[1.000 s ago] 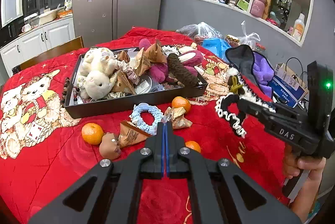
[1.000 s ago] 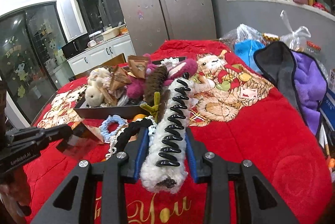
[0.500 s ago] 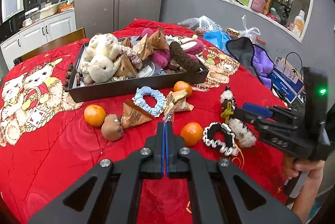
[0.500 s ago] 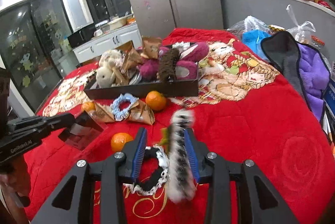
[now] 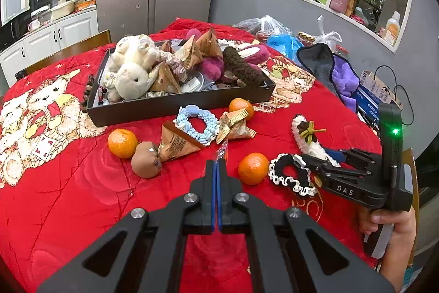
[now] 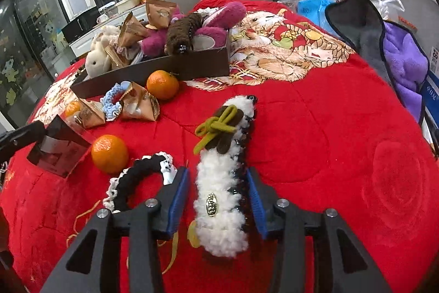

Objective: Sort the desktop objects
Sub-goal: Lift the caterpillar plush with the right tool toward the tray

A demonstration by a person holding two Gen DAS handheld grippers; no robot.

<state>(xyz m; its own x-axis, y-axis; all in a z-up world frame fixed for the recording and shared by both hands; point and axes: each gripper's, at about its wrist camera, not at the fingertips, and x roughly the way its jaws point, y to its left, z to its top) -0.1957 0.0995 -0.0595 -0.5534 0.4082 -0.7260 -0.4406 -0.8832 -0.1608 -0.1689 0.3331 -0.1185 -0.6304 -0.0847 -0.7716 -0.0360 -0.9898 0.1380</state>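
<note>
nearest in the right wrist view, the right gripper (image 6: 216,199) has its fingers apart, either side of a white fluffy hair clip (image 6: 222,183) lying on the red tablecloth (image 6: 315,145); no blue pad touches it. just left of the clip lies a black scrunchie with white trim (image 6: 137,180), and beyond that an orange (image 6: 109,153).

the left gripper (image 5: 216,178) has its fingers pressed together on a clear plastic packet (image 5: 221,151), which the right wrist view shows as a dark, shiny packet (image 6: 59,153).

farther off, a light blue scrunchie (image 5: 194,125) sits between two brown pyramid packets (image 5: 175,143), with a brown plush ball (image 5: 145,160) and two more oranges (image 5: 122,142) near.

farthest, a dark tray (image 5: 175,104) holds a cream plush rabbit (image 5: 131,73), more pyramid packets, pink plush pieces and a brown fuzzy clip (image 5: 244,69).
</note>
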